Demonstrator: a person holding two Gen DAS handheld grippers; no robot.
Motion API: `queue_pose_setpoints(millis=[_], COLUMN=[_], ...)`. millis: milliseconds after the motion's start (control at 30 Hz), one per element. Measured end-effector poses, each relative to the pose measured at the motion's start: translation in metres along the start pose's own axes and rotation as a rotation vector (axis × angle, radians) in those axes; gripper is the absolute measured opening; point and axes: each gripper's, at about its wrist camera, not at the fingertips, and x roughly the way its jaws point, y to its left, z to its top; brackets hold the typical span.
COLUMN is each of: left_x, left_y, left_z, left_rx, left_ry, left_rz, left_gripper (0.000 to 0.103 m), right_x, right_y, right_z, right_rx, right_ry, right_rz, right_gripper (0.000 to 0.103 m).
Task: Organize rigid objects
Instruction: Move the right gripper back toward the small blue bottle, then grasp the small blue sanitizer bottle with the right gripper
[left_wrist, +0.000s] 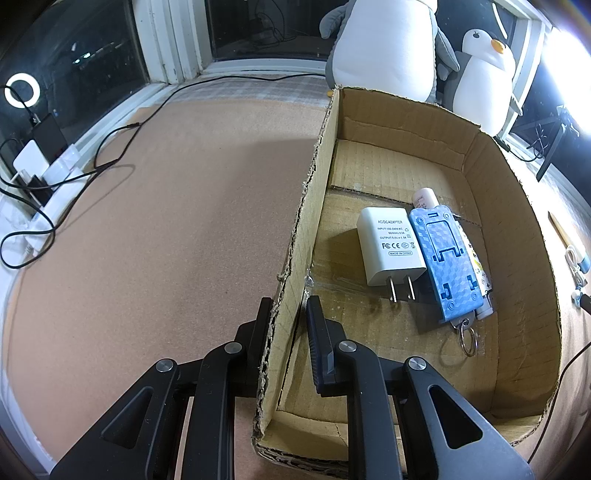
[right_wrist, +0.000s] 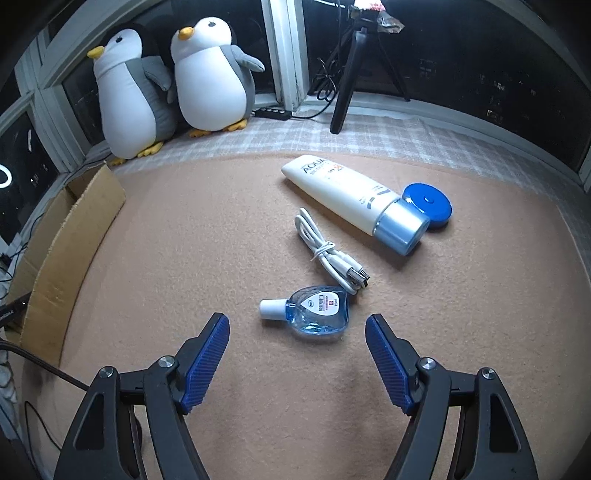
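Two grippers, different jobs. Left gripper is clamped down on the near part of the cardboard box's left wall: one finger outside, the blue-padded one inside, wall pinched between them. Inside the box, on its floor: white AC/DC adapter lying flat, prongs toward the camera; just beside it on the right, touching or nearly so, a blue patterned folding piece with a key ring at its near end, lying on top of a white tube that sticks out at both ends.

Right gripper is spread wide, nothing between the blue pads, hovering over the tan mat. Small clear-blue bottle with white cap lies on its side just ahead of the fingertips, roughly centred on the gap, not touched. Coiled white USB cable lies just past it, the plug end close to the bottle. Further out: white sunscreen tube with pale blue cap, lying flat, cap end against a round blue disc.

Box sits at the left edge of the right wrist view, well apart from these items. Two plush penguins stand by the window behind the mat; a black tripod is to their right.
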Motion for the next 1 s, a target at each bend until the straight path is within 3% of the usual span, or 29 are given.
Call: queue_pose_setpoints(millis=[500, 600, 767, 1000], left_x=[-0.001, -0.001, -0.001, -0.001], left_y=[0.002, 0.002, 0.001, 0.001], left_z=[0.0, 0.0, 0.0, 0.0], left_rx=[-0.006, -0.006, -0.006, -0.007], left_ry=[0.001, 0.001, 0.001, 0.001], left_rz=[-0.004, -0.003, -0.003, -0.003], left_gripper=[0.015, 0.016, 0.015, 0.015], right_x=[0.019, 0.023, 0.022, 0.019], right_y=[0.004, 0.006, 0.005, 0.004], right_z=[0.011, 0.01, 0.01, 0.008], right_rx=[-0.024, -0.036, -0.05, -0.045], right_ry=[0.028, 0.045, 0.04, 0.042], right_rz=[-0.024, -0.023, -0.041, -0.023], right_gripper=[0.072, 0.061, 0.053, 0.053])
